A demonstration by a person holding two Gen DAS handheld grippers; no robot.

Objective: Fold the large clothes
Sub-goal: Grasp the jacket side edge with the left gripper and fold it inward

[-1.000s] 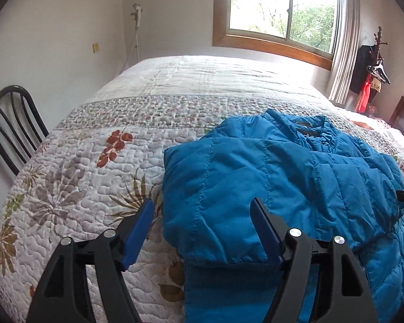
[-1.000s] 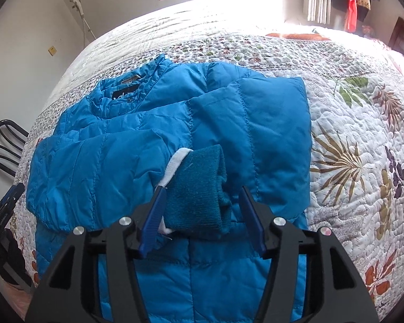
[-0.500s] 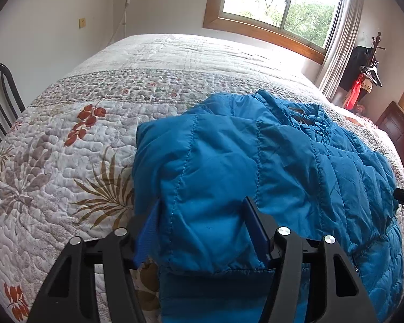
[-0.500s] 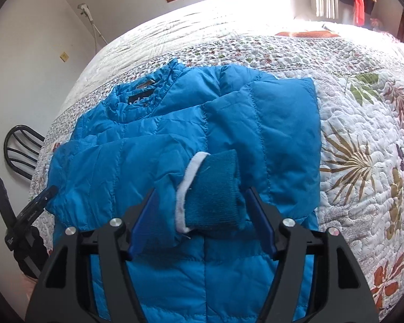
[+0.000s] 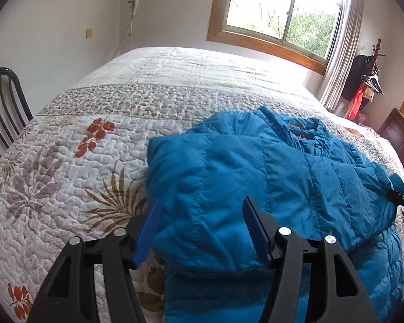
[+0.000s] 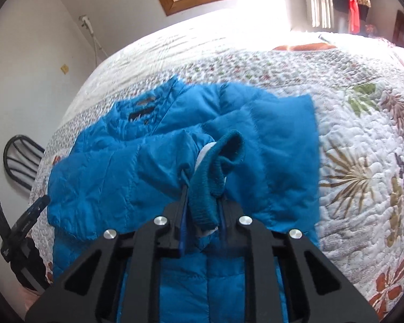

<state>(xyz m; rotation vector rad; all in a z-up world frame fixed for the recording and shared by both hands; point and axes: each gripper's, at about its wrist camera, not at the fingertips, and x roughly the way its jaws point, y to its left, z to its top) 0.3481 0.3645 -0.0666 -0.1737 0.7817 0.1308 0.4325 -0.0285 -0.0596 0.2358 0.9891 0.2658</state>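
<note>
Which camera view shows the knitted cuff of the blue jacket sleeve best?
The right wrist view. There the cuff fills the centre, pinched in the right tool. The left wrist view shows only a small dark part of the cuff at the far right edge.

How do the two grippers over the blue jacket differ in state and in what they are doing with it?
The left gripper is open, its fingers straddling the jacket's folded edge; the right gripper is shut, pinching the knit cuff. The left holds nothing; the right holds the sleeve end. Both are over the jacket on the quilt.
</note>
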